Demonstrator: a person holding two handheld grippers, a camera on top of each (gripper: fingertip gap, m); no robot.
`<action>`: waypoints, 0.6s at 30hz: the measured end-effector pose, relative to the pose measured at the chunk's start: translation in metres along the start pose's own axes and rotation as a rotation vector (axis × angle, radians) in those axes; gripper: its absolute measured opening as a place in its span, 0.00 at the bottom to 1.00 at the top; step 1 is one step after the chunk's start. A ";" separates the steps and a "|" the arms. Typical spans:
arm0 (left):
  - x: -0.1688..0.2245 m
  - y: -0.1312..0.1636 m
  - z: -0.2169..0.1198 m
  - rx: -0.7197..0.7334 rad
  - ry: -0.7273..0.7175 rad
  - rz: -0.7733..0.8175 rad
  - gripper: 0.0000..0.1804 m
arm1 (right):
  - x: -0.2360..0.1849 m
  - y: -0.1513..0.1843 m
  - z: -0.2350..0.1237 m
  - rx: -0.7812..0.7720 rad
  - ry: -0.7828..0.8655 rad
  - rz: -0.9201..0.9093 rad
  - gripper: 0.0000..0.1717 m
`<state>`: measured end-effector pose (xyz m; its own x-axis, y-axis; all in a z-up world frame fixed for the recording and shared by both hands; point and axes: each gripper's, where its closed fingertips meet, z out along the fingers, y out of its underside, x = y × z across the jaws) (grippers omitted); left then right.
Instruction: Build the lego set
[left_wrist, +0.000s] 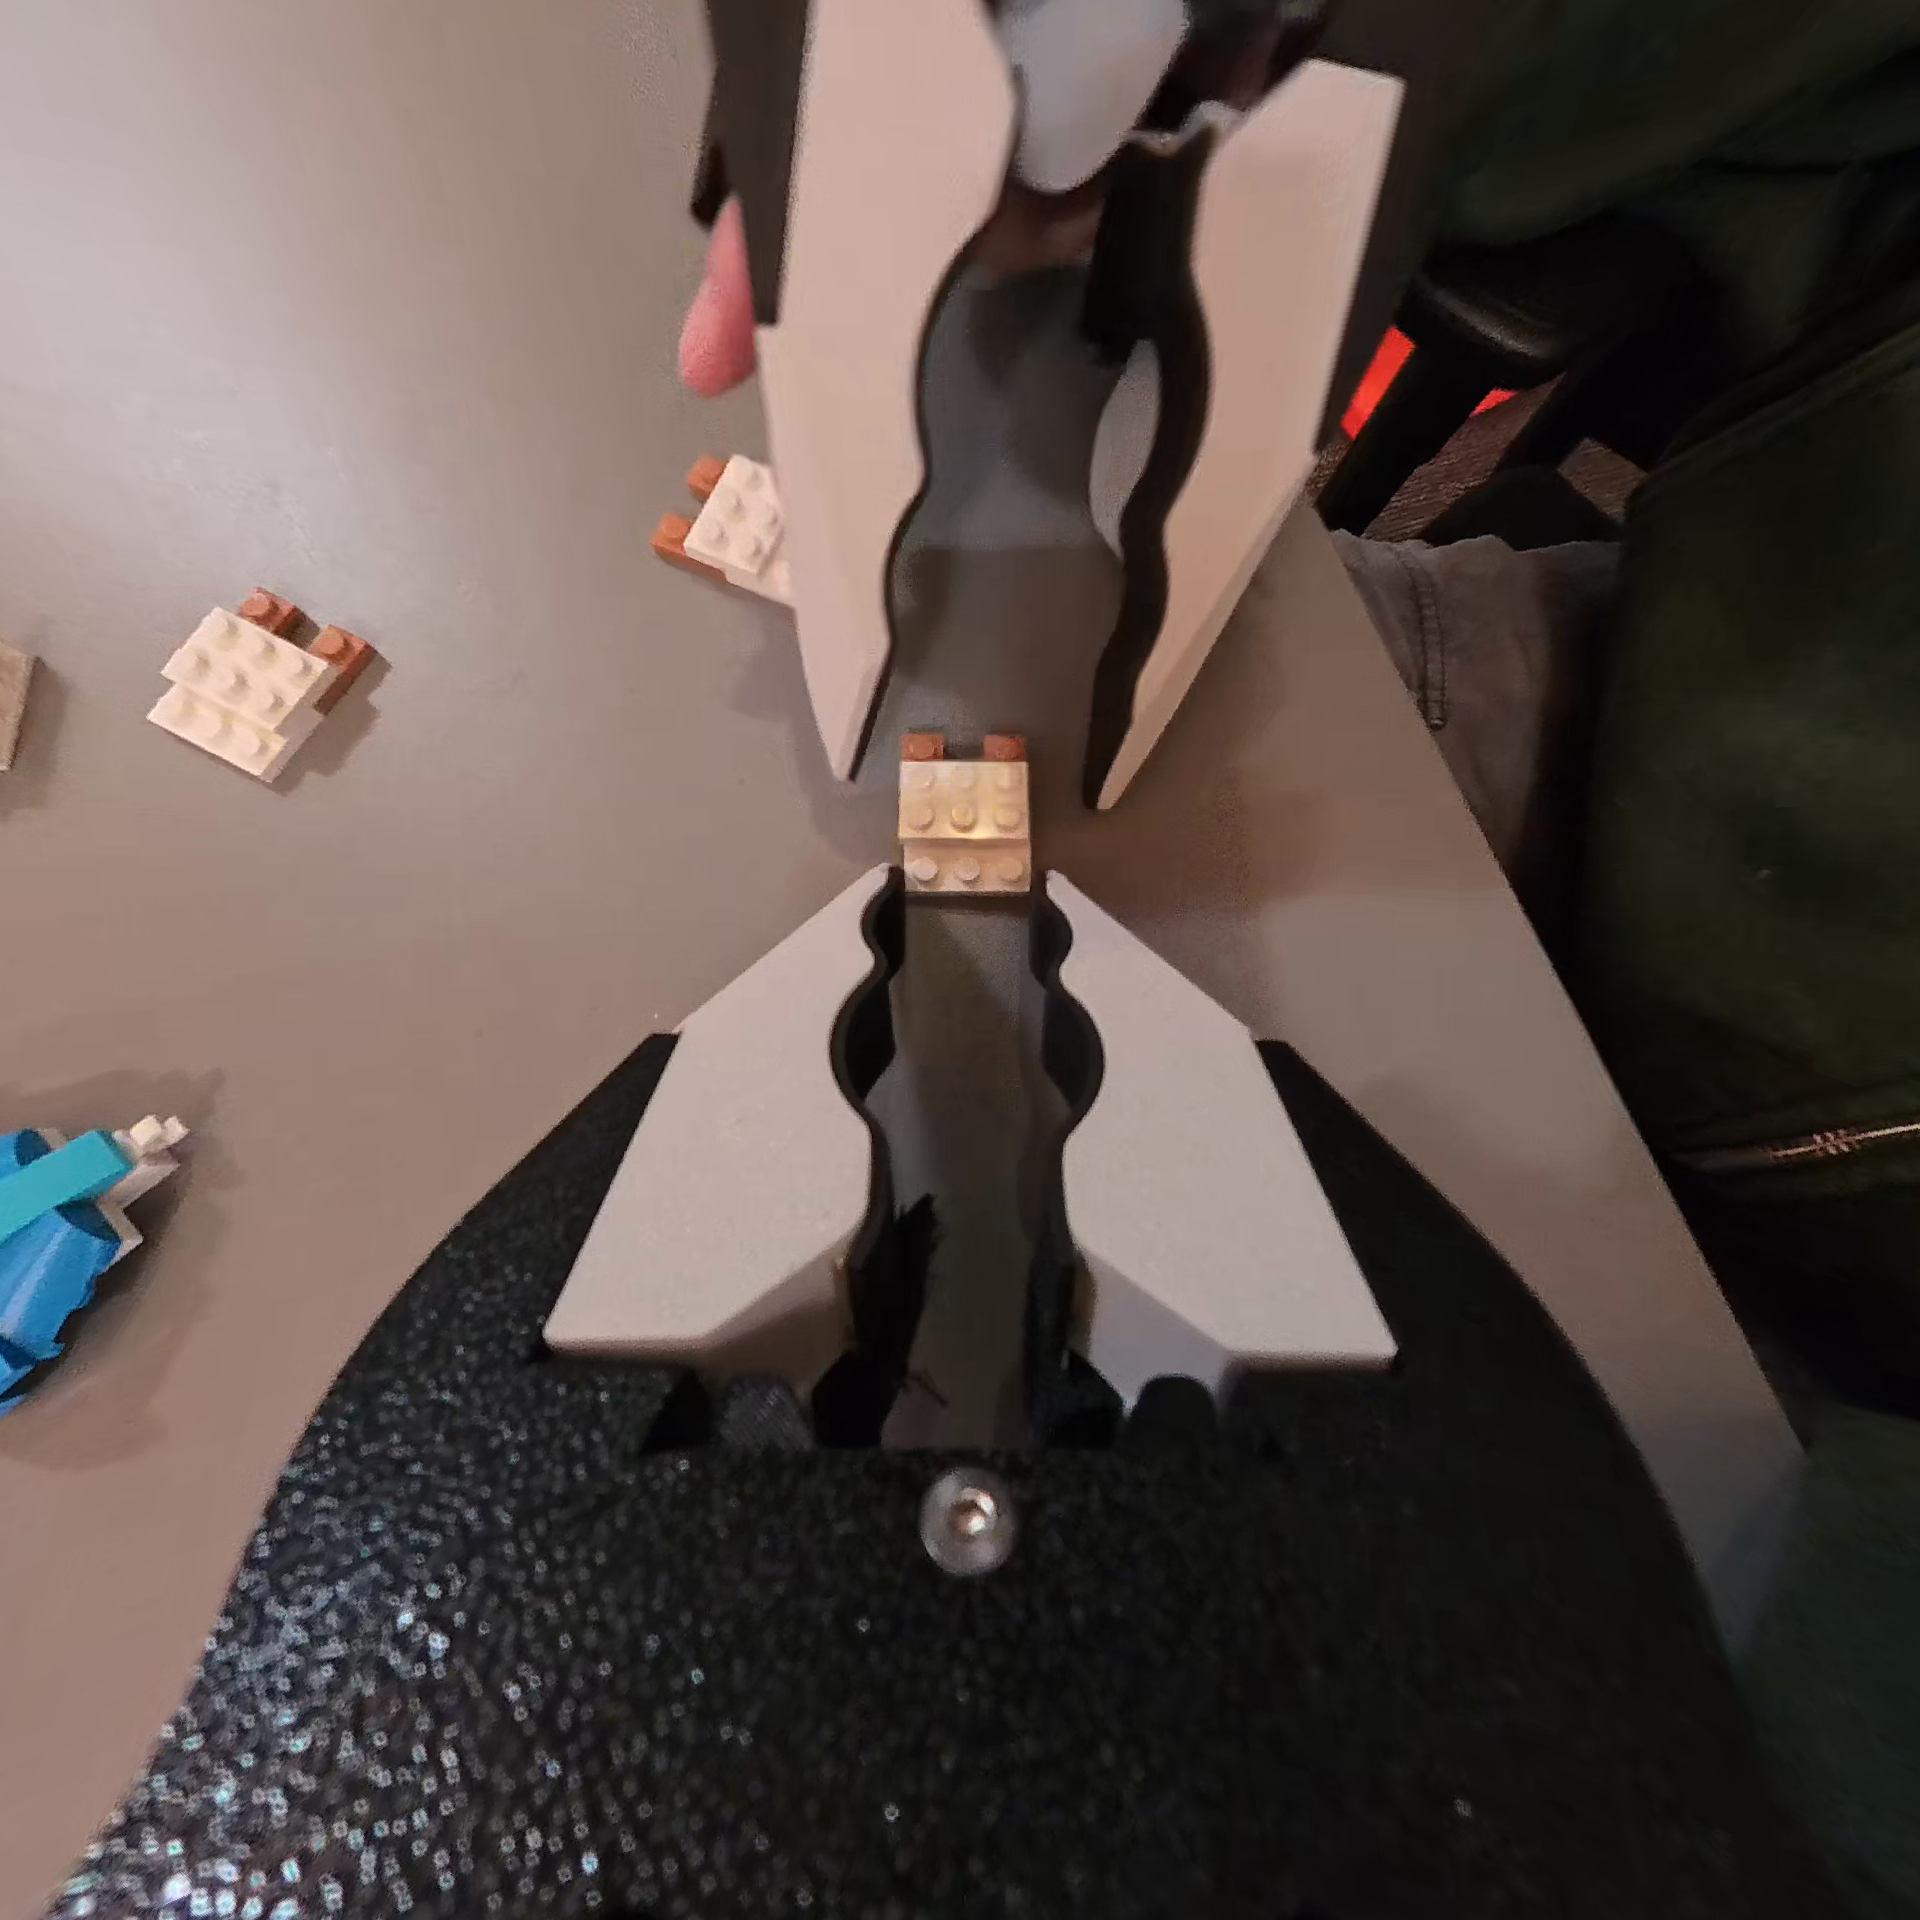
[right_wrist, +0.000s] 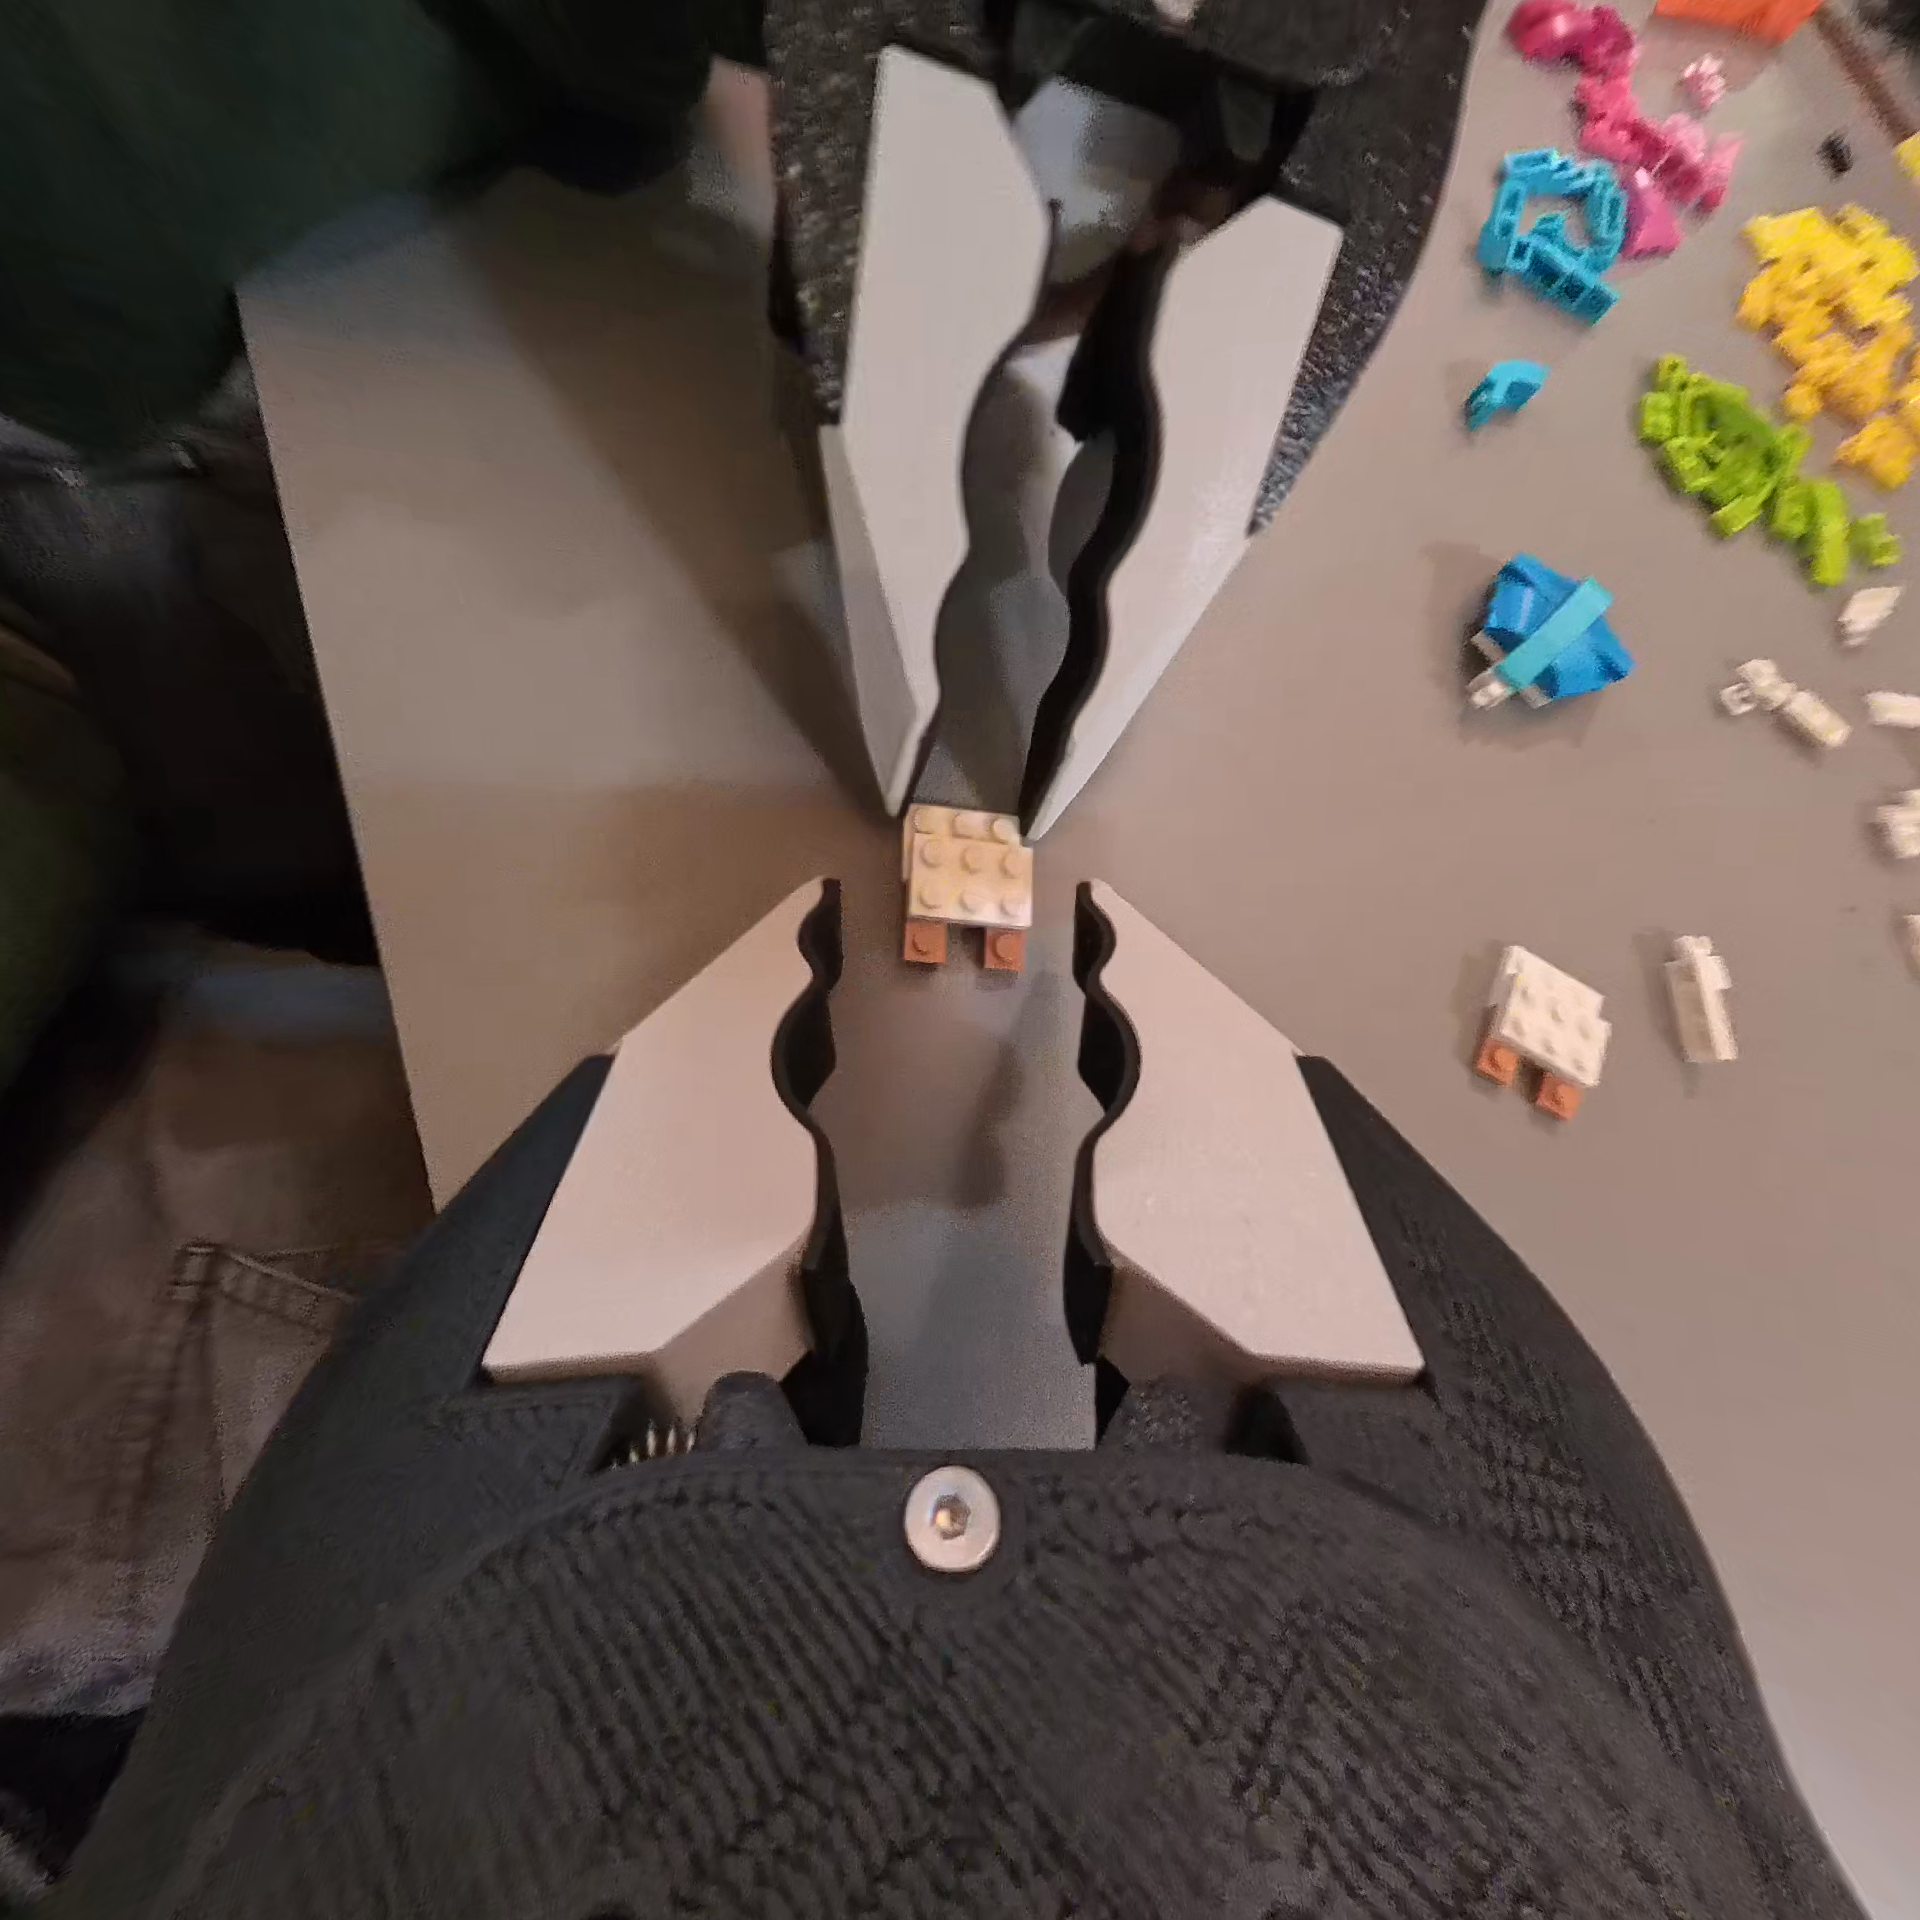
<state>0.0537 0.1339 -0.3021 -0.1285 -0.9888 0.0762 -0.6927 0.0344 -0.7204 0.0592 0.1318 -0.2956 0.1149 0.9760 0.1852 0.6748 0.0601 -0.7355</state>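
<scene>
Beyond the right tool (right_wrist: 956, 899), only its view shows yellow bricks (right_wrist: 1829, 312).

Surface: I see a plain grey table (right_wrist: 540, 582), matte, with soft shadows | Edge: its straight edge (left_wrist: 1558, 935) runs diagonally through my left view | Beyond: dim, dark green cloth (left_wrist: 1766, 831) and a red glow (left_wrist: 1387, 384) | Light: warm, from overhead.

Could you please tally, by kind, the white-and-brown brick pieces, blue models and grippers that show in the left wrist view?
White-and-brown brick pieces: 3
Blue model: 1
Grippers, the left gripper and the right gripper: 2
Total: 6
</scene>
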 end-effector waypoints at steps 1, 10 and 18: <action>-0.001 0.000 0.000 0.003 0.002 -0.011 0.12 | -0.001 0.000 -0.001 -0.013 0.039 -0.046 0.24; -0.003 -0.002 0.000 0.043 0.028 -0.087 0.12 | 0.001 -0.003 0.002 -0.068 0.155 -0.169 0.16; -0.004 -0.004 0.001 0.067 0.053 -0.124 0.12 | -0.002 -0.001 0.002 -0.060 0.109 -0.073 0.14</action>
<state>0.0576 0.1377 -0.2999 -0.0832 -0.9757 0.2029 -0.6572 -0.0993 -0.7472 0.0566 0.1302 -0.2969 0.1402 0.9407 0.3088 0.7263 0.1142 -0.6779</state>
